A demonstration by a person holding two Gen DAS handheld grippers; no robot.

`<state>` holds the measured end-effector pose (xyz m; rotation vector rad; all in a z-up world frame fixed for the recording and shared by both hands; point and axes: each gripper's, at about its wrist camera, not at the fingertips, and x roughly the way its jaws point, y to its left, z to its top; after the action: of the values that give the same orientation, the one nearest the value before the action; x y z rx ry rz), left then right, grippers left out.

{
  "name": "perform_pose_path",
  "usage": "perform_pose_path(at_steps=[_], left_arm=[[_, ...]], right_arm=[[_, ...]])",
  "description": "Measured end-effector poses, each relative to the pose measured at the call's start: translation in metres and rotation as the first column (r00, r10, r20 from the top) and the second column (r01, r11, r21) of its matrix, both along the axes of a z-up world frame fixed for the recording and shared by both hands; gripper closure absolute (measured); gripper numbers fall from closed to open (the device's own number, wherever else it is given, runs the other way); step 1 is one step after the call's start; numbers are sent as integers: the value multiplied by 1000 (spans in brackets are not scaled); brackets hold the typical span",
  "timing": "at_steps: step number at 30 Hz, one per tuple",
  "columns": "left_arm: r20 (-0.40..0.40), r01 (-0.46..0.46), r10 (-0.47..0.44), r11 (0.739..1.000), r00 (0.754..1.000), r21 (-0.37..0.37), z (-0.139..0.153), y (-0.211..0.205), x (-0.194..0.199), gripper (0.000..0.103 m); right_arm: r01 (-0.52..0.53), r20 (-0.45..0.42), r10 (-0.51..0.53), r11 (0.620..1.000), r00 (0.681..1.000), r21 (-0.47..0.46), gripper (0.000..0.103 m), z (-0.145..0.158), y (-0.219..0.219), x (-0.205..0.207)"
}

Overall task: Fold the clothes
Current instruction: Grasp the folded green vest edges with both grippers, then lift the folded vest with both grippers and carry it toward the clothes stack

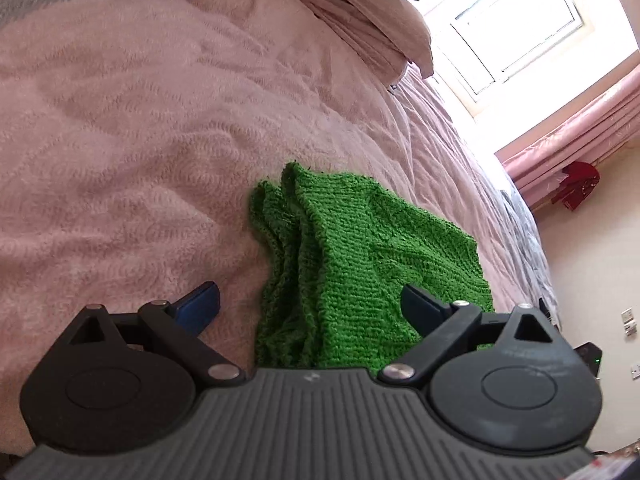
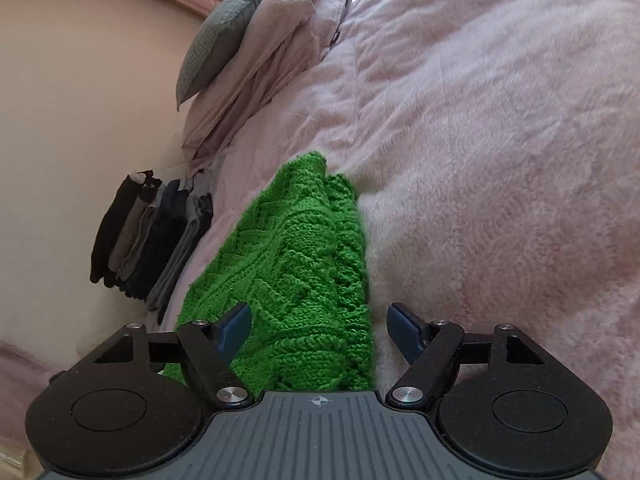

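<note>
A: The left hand-held gripper (image 1: 310,306) has its two blue fingers (image 1: 198,308) spread wide, and nothing is between them in a grip. Its right finger is over the green knitted garment (image 1: 360,248); the left finger is over the pink bedspread (image 1: 120,140). If the fingers touch the cloth, I cannot tell.

B: The right hand-held gripper (image 2: 320,330) is wide open too and holds nothing. The green knitted garment (image 2: 296,272) fills most of the gap between its fingers. The left finger (image 2: 234,328) lies over the knit, the right one over the pink bedspread (image 2: 500,160), just beside the garment's edge.

A: Where is the garment?

B: It lies on the bed, bunched in thick folds, directly in front of both grippers.

A: What does each view show alone?

B: The left wrist view shows a bright window (image 1: 516,28), a pink curtain (image 1: 576,128), a red item (image 1: 576,184) hanging near the curtain, and wall sockets (image 1: 630,320). The pale pillows (image 1: 372,12) are at the top.

A: The right wrist view shows a stack of folded dark and grey clothes (image 2: 152,240) on the bed, left of the garment and apart from it. It shows also a grey-green cushion (image 2: 220,36) leaning on the pale pillows (image 2: 272,52), and a beige wall (image 2: 80,100) behind.
</note>
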<state>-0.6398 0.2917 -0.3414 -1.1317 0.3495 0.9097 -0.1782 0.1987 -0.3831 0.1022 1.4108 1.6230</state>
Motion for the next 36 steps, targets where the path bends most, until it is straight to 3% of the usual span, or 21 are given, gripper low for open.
perform_pose_path(at_steps=[5,7,10,15,19,24,29,36], left_arm=[[45,44,-43,999,998,-26,-14,16,8,13],[68,58,-56,998,996,-28,-17,19,11,21],[95,75,-72,997,993,-31,-22,21,16,39],[114,51,-50,999,992,-8,-24,17,15,58],[69,41,-43,998,997,39,-13,15,22,70],[82,-1,1,1000,997,3,9,14,22,75],[72,-43,42,999,997,14,79,35,-4,75],[83,-182,170,968,982,172,225,107,-106,75]], right_arm=[[-46,-60,47,999,997,5,32,-9,26,-2],[-69,-69,69,998,995,12,32,-13,34,-6],[-100,-64,100,995,993,17,47,-19,36,-8],[-112,-128,115,993,985,32,70,-29,33,1],[-121,-105,124,992,987,37,76,-16,37,0],[-112,-58,112,994,992,4,79,24,43,-10],[-183,-21,183,983,983,2,79,107,93,-50],[-316,-5,320,937,947,150,79,238,231,-170]])
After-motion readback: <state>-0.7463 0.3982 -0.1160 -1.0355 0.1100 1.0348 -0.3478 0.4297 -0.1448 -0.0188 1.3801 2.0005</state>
